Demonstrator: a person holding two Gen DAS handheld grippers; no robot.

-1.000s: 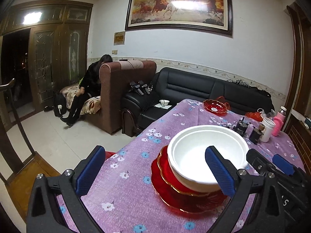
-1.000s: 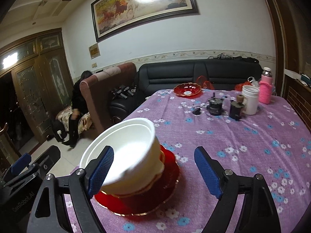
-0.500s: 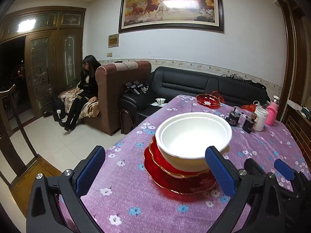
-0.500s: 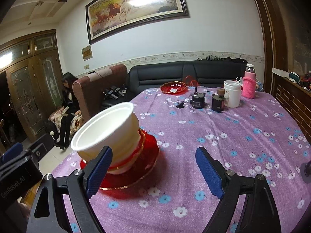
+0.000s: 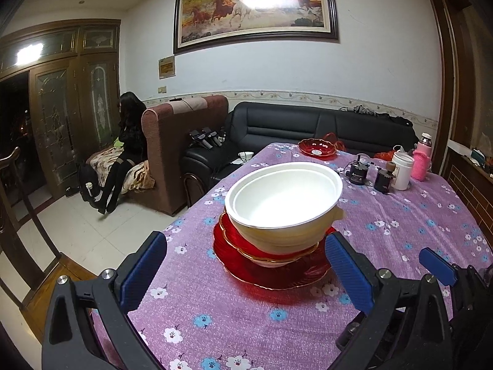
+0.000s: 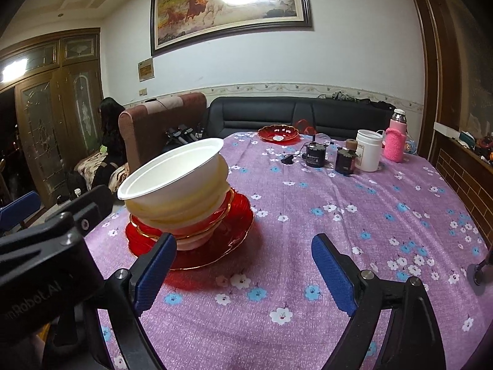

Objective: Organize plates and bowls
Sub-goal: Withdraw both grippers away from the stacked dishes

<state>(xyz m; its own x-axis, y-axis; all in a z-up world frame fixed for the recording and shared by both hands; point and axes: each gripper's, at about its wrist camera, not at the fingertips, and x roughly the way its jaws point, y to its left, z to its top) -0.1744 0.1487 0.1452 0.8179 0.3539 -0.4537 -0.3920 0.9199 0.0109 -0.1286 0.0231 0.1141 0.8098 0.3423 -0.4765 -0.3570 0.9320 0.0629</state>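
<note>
Stack of round white plastic bowls [image 5: 285, 206] sits tilted on scalloped red glass plates [image 5: 271, 273], on table w/ purple floral cloth [image 6: 354, 215]. Left gripper [image 5: 243, 274] & right gripper [image 6: 243, 273] both spread wide, nothing grasped, just short of stack.

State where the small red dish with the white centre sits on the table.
The small red dish sits at the table's far edge by the black sofa, left of the white jar.

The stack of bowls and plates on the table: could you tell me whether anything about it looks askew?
Yes. The white bowls lean toward the table edge rather than sitting level on the red plates; their rims tilt visibly in the right wrist view. Nothing looks spilled or broken.
</note>
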